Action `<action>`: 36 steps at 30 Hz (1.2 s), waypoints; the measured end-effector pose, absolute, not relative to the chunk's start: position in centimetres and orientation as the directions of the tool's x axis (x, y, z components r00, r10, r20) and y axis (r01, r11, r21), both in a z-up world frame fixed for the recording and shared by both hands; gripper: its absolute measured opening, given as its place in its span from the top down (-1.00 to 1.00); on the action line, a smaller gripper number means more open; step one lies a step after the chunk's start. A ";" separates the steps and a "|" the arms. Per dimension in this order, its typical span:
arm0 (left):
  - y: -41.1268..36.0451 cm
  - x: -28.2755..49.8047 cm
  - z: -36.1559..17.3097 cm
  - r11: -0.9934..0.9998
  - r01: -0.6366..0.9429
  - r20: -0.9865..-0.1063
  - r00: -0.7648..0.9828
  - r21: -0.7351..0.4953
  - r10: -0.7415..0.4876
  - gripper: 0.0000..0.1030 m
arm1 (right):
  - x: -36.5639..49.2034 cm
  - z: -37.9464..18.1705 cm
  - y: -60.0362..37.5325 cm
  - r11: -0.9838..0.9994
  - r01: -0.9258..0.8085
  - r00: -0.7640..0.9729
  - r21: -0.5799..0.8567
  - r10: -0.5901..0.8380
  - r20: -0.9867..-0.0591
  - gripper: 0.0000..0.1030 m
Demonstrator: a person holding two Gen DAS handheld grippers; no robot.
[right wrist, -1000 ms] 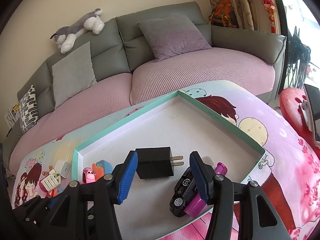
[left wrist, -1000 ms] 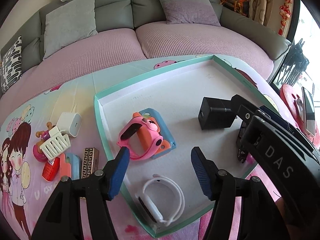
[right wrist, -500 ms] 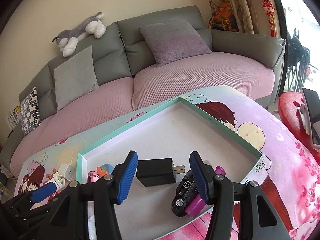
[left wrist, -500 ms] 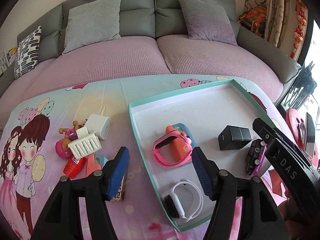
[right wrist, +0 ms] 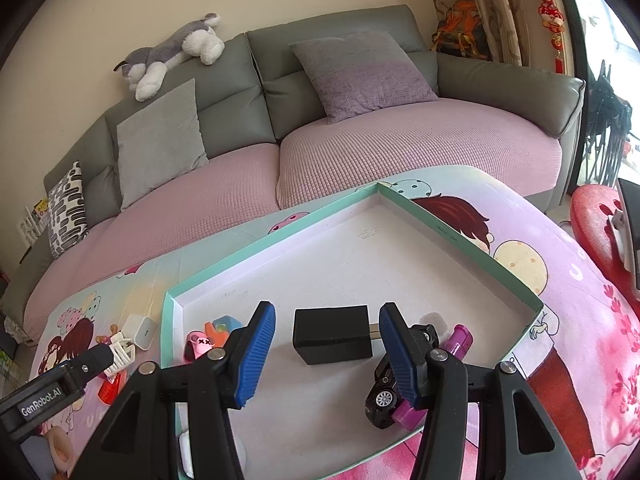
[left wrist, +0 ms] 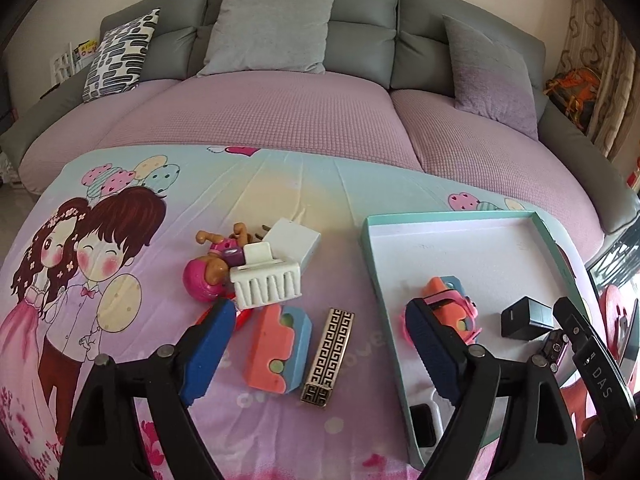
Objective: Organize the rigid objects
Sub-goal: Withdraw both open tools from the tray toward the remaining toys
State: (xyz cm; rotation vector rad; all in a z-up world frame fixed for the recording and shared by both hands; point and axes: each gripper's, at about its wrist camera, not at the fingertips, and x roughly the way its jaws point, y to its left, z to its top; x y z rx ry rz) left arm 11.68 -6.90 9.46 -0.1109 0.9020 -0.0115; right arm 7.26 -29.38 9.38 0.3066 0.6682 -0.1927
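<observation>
A teal-rimmed white tray [left wrist: 372, 264] lies on the cartoon cloth. It holds a pink and orange watch [left wrist: 448, 304], a black charger [left wrist: 524, 318], a toy car [left wrist: 554, 346] and a white watch [left wrist: 424, 420]. My left gripper [left wrist: 320, 354] hovers left of the tray over an orange-blue block [left wrist: 276, 352] and a patterned bar [left wrist: 328, 356]. Its jaws are opening and press on nothing. My right gripper [right wrist: 328, 354] stands open over the tray's near side. The black charger [right wrist: 332, 338] lies just beyond its fingertips, untouched.
More loose items lie on the cloth left of the tray: a white basket [left wrist: 266, 280], a white charger [left wrist: 292, 240], a pink doll toy [left wrist: 204, 276] and a red piece [left wrist: 240, 316]. A sofa [left wrist: 280, 112] runs along the far edge. The right gripper's body [left wrist: 592, 356] stands by the tray's right side.
My left gripper has swung left from above the tray to above the loose items on the cloth, and its jaws have widened. The right gripper has stayed put.
</observation>
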 end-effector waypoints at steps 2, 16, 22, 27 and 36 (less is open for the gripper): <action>-5.9 11.8 9.3 0.992 -0.080 -0.784 0.620 -0.102 -0.030 -0.69 | 7.5 9.3 -28.8 0.942 0.259 0.766 0.214 -0.066 -0.639 -0.11; -2.0 12.0 7.8 0.966 -0.240 -0.809 0.584 -0.098 0.063 -0.91 | 9.0 8.6 -23.9 0.981 0.150 0.747 0.119 -0.033 -0.664 -0.76; -1.1 11.9 7.7 0.956 -0.274 -0.809 0.583 -0.106 0.077 -0.91 | 9.0 8.7 -23.1 0.985 0.137 0.757 0.100 -0.039 -0.653 -1.00; 0.2 11.8 7.8 0.943 -0.313 -0.803 0.587 -0.113 0.099 -0.92 | 9.1 8.8 -22.6 0.988 0.121 0.759 0.101 -0.026 -0.651 -1.00; 2.7 11.1 8.4 0.916 -0.370 -0.786 0.607 -0.152 0.115 -0.92 | 9.0 9.2 -20.6 0.993 0.082 0.771 0.089 -0.007 -0.637 -1.00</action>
